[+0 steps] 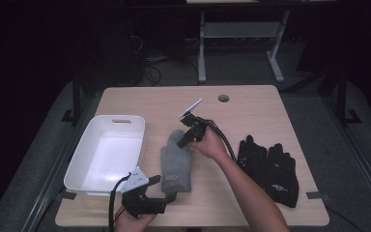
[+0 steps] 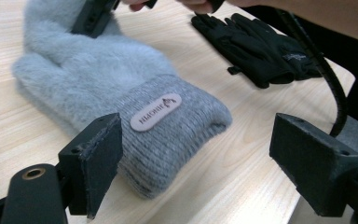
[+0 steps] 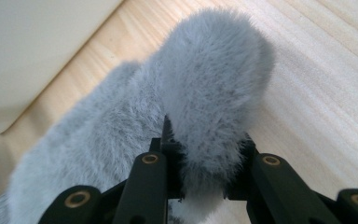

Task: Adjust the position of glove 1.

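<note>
A fluffy grey mitten lies flat in the middle of the table, cuff toward the near edge. My right gripper is at its far end, shut on a fuzzy lobe of the mitten; in the right gripper view both pads press into the fur. My left gripper stands open by the cuff. In the left gripper view the jaws are wide apart, and the ribbed cuff with its oval label lies just beyond them, untouched.
A white plastic tub stands to the left of the mitten, its wall close to the fur. A pair of black gloves lies at the right. The wooden table has a round hole near its far edge.
</note>
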The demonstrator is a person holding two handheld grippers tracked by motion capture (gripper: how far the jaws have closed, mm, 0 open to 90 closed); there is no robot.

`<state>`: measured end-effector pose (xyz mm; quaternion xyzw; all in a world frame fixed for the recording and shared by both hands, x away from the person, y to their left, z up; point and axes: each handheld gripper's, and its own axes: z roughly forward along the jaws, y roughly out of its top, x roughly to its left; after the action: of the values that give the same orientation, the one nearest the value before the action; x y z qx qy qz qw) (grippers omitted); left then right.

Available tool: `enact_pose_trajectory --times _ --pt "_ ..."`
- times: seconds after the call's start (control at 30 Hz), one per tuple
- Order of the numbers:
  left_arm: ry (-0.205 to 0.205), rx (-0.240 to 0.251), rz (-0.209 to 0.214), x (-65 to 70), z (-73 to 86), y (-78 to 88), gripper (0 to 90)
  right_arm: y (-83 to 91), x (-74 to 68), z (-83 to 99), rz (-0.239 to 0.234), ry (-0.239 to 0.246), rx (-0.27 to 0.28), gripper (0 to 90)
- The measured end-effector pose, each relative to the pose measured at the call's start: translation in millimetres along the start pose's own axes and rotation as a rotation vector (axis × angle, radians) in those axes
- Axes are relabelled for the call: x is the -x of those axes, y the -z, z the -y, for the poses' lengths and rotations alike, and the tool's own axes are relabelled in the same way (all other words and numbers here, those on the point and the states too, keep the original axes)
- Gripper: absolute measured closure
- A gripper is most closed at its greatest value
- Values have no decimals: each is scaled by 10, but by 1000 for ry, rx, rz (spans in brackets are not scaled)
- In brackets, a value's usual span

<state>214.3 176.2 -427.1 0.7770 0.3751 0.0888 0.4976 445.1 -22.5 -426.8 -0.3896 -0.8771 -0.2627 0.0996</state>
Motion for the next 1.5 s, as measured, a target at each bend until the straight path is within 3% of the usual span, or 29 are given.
enact_pose_trajectory --times 0.27,0.47,0.83,1.23,1.3,1.5 --pt "63 -3 -4 20 -99 -4 171 244 -13 89 -2 19 24 761" --pt "87 -18 -15 18 -199 -38 174 410 7 214 17 24 44 762" --pt "134 -96 16 -50 -465 -355 194 545 243 467 42 -19 47 761" --pt "275 -231 43 -260 -482 -725 187 578 390 606 54 -30 49 757" --pt "333 -251 75 -325 -454 -770 195 571 404 624 56 -32 55 755" --pt "361 -293 100 -363 -401 -832 208 551 448 680 39 -53 69 752"
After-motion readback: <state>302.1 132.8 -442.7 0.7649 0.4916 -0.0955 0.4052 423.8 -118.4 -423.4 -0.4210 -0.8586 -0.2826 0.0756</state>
